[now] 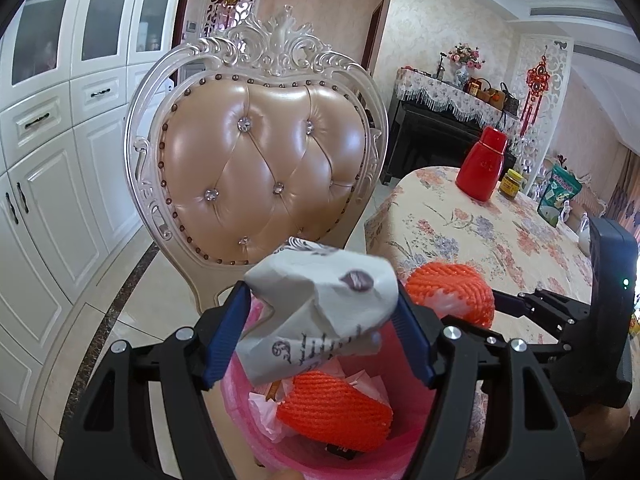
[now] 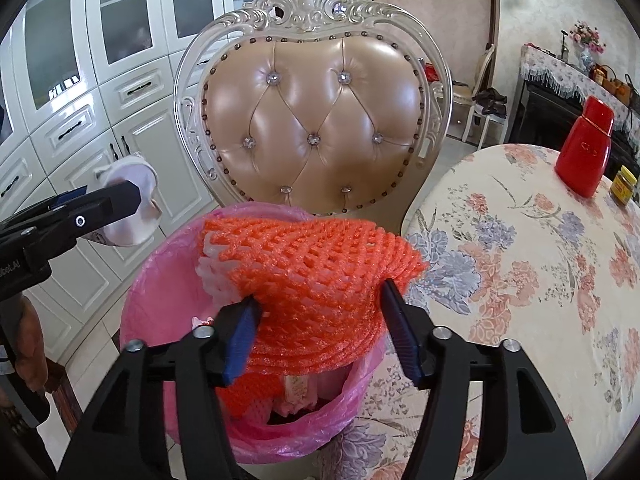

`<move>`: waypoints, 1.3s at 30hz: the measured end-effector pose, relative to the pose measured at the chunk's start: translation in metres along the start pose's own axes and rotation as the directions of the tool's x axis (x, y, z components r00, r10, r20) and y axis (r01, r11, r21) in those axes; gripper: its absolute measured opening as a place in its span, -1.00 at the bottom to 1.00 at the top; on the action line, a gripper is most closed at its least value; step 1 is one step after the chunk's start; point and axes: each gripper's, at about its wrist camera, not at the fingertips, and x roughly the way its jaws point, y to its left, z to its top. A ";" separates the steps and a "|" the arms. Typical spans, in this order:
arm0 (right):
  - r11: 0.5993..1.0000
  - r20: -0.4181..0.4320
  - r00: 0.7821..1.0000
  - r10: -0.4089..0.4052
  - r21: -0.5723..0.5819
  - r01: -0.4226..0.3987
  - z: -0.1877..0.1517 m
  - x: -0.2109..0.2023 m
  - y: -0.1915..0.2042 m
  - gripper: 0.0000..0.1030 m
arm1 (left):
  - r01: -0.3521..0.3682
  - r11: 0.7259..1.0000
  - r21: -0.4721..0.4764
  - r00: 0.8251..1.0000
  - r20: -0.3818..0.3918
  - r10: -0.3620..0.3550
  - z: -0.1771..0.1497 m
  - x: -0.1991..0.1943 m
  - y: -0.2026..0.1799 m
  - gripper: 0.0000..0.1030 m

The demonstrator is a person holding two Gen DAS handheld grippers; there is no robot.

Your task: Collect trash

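- White cabinets [image 2: 80, 80] fill the left side of both views, from 8 to 11 o'clock.
- The left gripper [image 1: 320, 292] grips a crumpled paper [image 1: 320, 312], white with dark print, with one blue pad against each side of it. In the right wrist view the same gripper comes in at 9 o'clock with the paper at its tip, clear of the floor and to the left of the bin.
- The pink-lined bin [image 2: 160, 280] stands on the floor at 6 o'clock in both views, just in front of the chair and against the edge of the desk. A second net [image 1: 332, 408], also orange, lies inside it among pale wrappers.
- The tufted chair [image 2: 316, 112] stands at 12 o'clock, its back facing the cameras.
- The right gripper [image 2: 319, 290] stands about half wide over the bin's mouth with the orange foam net [image 2: 320, 256] between its fingers. The net touches the left pad and meets the tip of the right one; I cannot tell whether they press on it.
- The flowered desk [image 2: 520, 260] runs from 3 to 5 o'clock.
- A red flask [image 2: 586, 148] stands upright on the desk at 2 o'clock, with a small yellow jar [image 2: 624, 184] just beside it to the right.
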 end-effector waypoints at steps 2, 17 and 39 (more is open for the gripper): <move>1.000 0.001 1.000 0.005 0.004 -0.005 0.000 0.000 -0.002 0.23 | 0.000 1.000 0.000 1.000 -0.003 0.000 0.001 0.003 -0.001 0.42; 1.000 0.011 1.000 0.027 -0.013 -0.027 -0.010 -0.011 0.001 0.48 | -0.031 1.000 -0.005 0.999 -0.014 0.031 -0.012 -0.015 0.000 0.50; 0.999 0.021 1.000 0.000 0.033 -0.001 -0.049 -0.060 -0.017 0.64 | -0.020 0.999 0.045 0.998 -0.062 0.022 -0.048 -0.054 -0.012 0.59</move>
